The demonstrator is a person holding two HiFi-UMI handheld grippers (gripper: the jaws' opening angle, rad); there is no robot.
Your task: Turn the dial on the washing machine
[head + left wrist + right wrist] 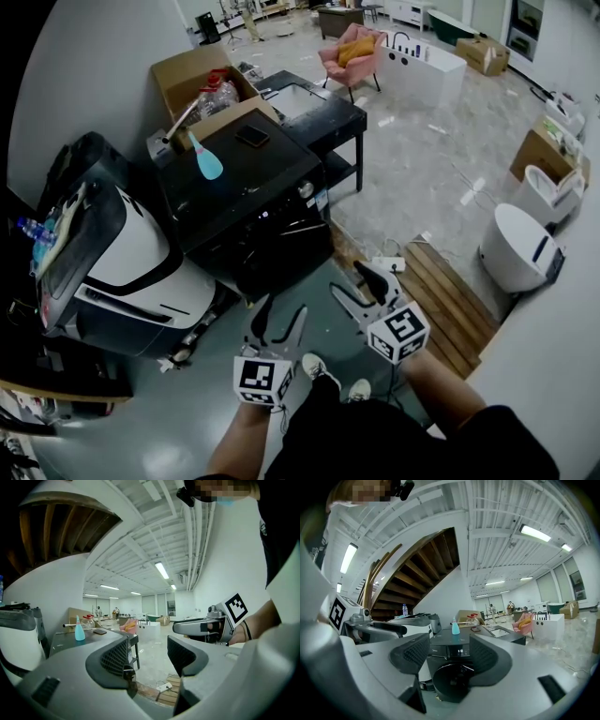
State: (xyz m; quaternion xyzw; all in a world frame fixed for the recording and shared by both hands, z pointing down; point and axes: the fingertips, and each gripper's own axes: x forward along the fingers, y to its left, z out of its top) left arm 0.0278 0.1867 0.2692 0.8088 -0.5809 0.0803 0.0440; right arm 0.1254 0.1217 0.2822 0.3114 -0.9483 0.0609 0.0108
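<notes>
Presently: left gripper (pixel 283 313), jaws wide, empty; right gripper (pixel 350 281), jaws wide, empty, apart from black washing machine (pixel 246 192); blue bottle (pixel 208 162) on top; small knob (pixel 305 189), possibly the dial.

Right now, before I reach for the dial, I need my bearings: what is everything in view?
Black boxy washing machine: one, black, straight ahead.
Light blue plastic bottle: one, blue, on the machine's top.
Brown cardboard box: one, brown, behind the machine.
Black metal side table: one, black, right of the machine.
Bulky white appliance: one, white, left of the machine.
Pink upholstered armchair: one, pink, far behind.
White power strip: one, white, on the floor.
Left gripper: one, grey, jaws open, empty.
Right gripper: one, grey, jaws open, empty.
</notes>
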